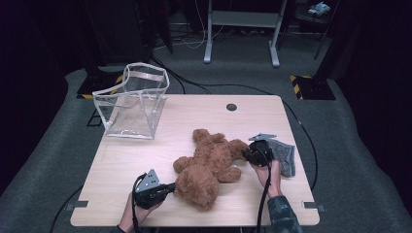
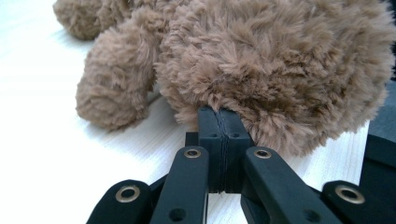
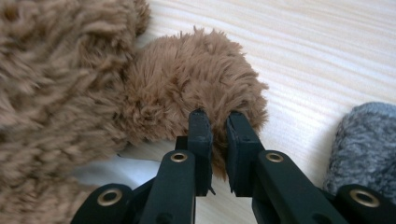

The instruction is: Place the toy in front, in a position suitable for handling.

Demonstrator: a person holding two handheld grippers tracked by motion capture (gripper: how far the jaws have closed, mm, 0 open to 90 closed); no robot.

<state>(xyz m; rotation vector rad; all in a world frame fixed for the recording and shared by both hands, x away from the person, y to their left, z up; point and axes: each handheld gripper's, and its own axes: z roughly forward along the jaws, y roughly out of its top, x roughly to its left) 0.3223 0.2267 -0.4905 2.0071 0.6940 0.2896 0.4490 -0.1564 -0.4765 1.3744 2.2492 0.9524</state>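
- Dark room, grey carpet; a pale wooden bench (image 1: 145, 160) carries the work.
- Both grips look made: the left hand-held gripper (image 2: 218, 116) is clenched on the teddy bear (image 1: 210, 165) at its near, rounded end, and the right hand-held gripper (image 3: 218, 120) pinches fur on a limb.
- Lifting remains; probably into the clear bag (image 1: 133, 104), well beyond the left gripper.
- Bear: brown, shaggy, lying flat between both grippers.
- A grey cloth (image 1: 285, 155) lies just beside the right gripper.

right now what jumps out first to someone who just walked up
A fluffy brown teddy bear lies in the middle of the wooden table, pinched from both sides: the left gripper is shut on the fur of its head, the right gripper on a paw. A clear plastic bag stands open at the far left corner.
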